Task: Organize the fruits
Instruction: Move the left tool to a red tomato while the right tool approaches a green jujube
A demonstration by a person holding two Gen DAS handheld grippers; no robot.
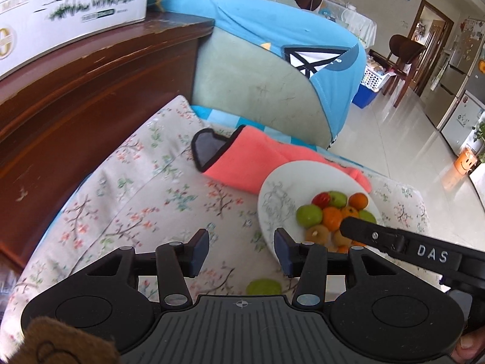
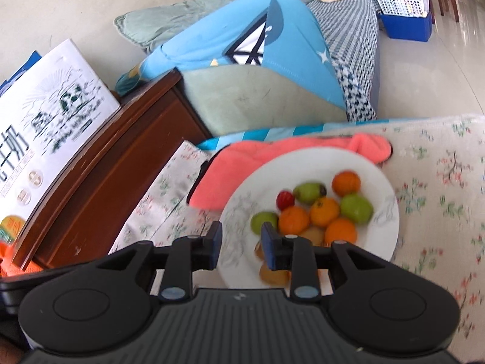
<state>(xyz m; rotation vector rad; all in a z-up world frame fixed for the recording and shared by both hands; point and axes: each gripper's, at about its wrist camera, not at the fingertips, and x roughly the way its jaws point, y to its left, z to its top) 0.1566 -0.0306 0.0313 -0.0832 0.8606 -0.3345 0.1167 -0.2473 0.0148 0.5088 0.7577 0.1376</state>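
Only the left wrist view shows a loose green fruit (image 1: 263,287) on the floral cloth (image 1: 145,200) at lower centre, behind the wide, empty left gripper (image 1: 241,250). Rightward, the plate (image 2: 385,179) holds piled fruits (image 2: 321,209); the right gripper (image 2: 241,244) gapes narrower, empty.

Fruit pile (image 2: 321,209) on white plate (image 2: 239,221), open right gripper (image 2: 241,239)

Fruits (image 2: 321,209) on plate (image 2: 385,236), cloth (image 2: 242,163) behind.
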